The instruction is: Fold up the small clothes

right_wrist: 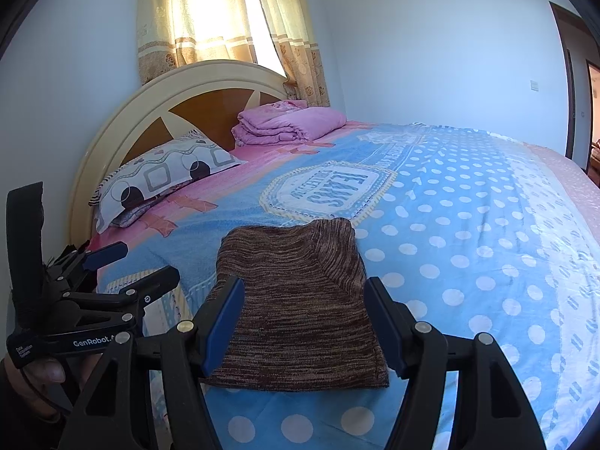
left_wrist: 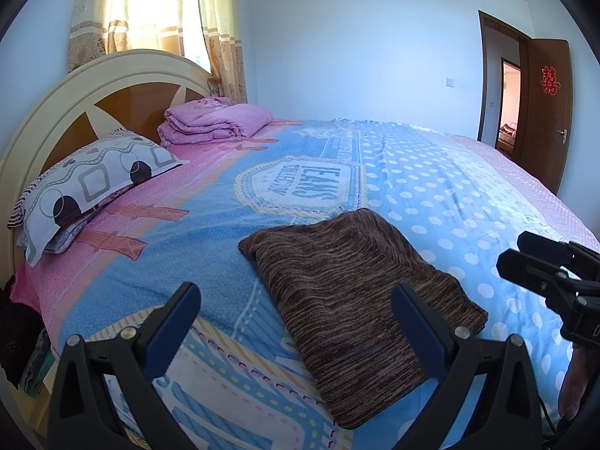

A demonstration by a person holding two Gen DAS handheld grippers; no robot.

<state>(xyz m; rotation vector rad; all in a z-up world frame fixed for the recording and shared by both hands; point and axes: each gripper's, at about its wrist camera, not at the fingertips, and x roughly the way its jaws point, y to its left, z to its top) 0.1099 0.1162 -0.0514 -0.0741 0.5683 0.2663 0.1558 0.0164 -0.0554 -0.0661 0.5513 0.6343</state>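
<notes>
A brown knitted garment (left_wrist: 352, 300) lies folded flat on the blue bedspread near the bed's front edge; it also shows in the right wrist view (right_wrist: 300, 307). My left gripper (left_wrist: 296, 296) is open and empty, hovering above the garment's near left part. My right gripper (right_wrist: 303, 288) is open and empty, above the garment's near edge. The right gripper shows at the right edge of the left wrist view (left_wrist: 540, 258). The left gripper shows at the left of the right wrist view (right_wrist: 146, 266), also open.
The bed (left_wrist: 450, 187) fills the view, with a patterned pillow (left_wrist: 97, 180) and a folded pink quilt (left_wrist: 213, 120) by the headboard (left_wrist: 56, 112). An open wooden door (left_wrist: 543, 112) stands at the far right. Dark clothes (left_wrist: 18, 337) hang off the left bedside.
</notes>
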